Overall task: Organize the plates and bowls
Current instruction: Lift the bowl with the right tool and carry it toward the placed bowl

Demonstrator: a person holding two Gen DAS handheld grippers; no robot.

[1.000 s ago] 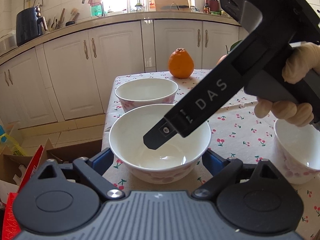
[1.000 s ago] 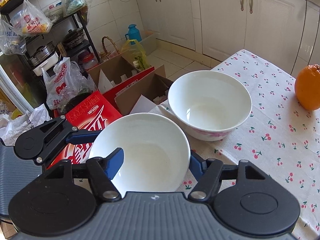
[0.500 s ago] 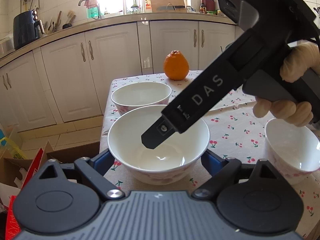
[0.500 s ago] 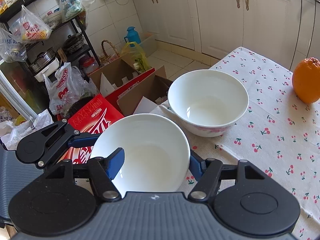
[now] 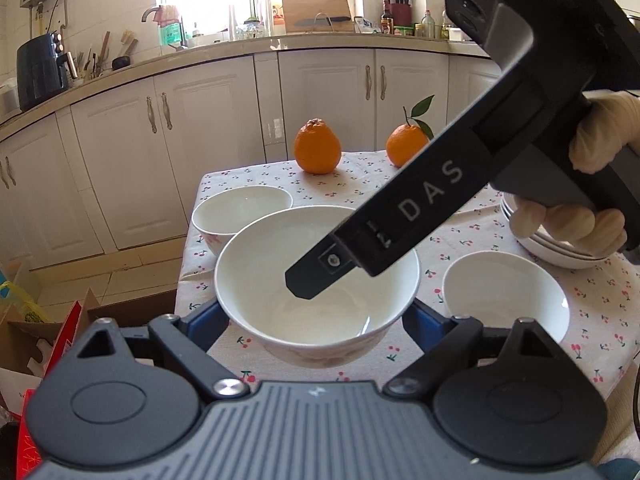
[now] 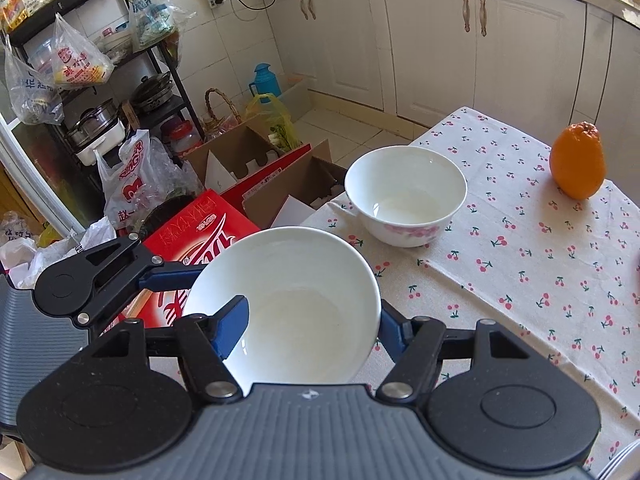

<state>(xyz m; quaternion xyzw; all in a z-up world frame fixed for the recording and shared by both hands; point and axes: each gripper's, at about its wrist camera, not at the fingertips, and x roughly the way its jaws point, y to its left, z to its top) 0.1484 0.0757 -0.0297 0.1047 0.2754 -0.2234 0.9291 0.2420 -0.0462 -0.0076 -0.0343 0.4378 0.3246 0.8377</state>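
Held item: white glazed ceramic bowl with pink flowers on its outer wall (image 5: 316, 280), in the air over the near left corner of the cherry-print tablecloth (image 5: 472, 240).
Left gripper (image 5: 316, 320): blue pads pressed against the bowl's outer wall from both sides, below the rim; gripping it.
Right gripper (image 6: 312, 320): closed on the same bowl across its near rim, one blue finger inside the wall, the other outside.
Handling, judged: stiff, smooth glaze, likely slippery under the pads; moderate weight; chips or breaks if dropped or knocked. The wall just under the rim, or a pinch across the rim, looks the safest hold.
Other bowls: second matching white bowl (image 6: 404, 196) near the far left edge of the cloth; third white bowl (image 5: 504, 296) near the right side.
Plates: stack of white plates (image 5: 560, 244) at the right edge, partly behind the gloved hand (image 5: 592, 184).
Fruit: two oranges (image 5: 318, 150) at the far edge.
Change from earlier frames: bowl sits higher off the cloth; the view has widened, so the second orange and plate stack now show. Both grips unchanged.
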